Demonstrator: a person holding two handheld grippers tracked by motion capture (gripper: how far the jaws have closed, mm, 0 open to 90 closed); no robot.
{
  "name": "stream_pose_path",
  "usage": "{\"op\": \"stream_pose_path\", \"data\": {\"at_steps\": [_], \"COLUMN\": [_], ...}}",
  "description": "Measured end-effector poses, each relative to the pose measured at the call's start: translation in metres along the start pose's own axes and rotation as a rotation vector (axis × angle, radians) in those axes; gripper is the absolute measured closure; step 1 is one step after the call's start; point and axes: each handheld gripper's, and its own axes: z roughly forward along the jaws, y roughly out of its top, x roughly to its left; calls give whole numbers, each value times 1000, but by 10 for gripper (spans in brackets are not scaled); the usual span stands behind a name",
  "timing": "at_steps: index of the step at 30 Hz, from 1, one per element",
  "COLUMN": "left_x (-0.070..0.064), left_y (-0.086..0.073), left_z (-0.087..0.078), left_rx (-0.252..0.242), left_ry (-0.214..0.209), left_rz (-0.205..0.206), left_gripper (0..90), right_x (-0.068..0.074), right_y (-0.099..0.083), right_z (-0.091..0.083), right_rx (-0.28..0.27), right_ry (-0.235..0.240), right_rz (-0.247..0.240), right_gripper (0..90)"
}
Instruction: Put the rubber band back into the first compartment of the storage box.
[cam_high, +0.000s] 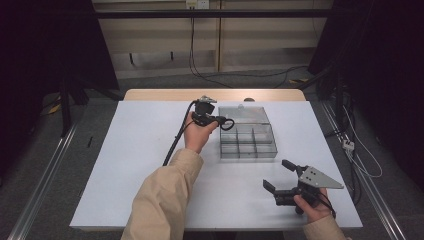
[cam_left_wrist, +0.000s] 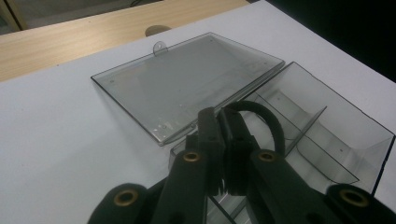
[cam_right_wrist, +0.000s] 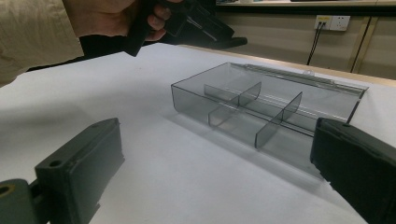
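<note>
A clear grey plastic box with several compartments lies open on the white table, its lid folded flat behind it. My left gripper hovers at the box's near-left corner, shut on a black elastic loop. In the left gripper view the jaws pinch the loop above the box, with the lid beyond. My right gripper stands open and empty at the front right. In the right gripper view its jaws face the box, a short way off.
The white table top has free room on its left half and along the front. A wooden strip runs along the far edge. Cables lie on the floor behind, and rails flank the table.
</note>
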Motion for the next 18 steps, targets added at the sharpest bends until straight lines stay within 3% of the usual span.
{"op": "stream_pose_path", "data": {"at_steps": [18], "left_x": [-1], "left_y": [-5], "left_z": [15], "left_rx": [21], "left_ry": [3], "left_rz": [-3], "left_gripper": [880], "right_x": [-1], "right_y": [0], "right_z": [0], "right_rx": [-1], "right_ry": [1], "right_rz": [4], "right_gripper": [24]}}
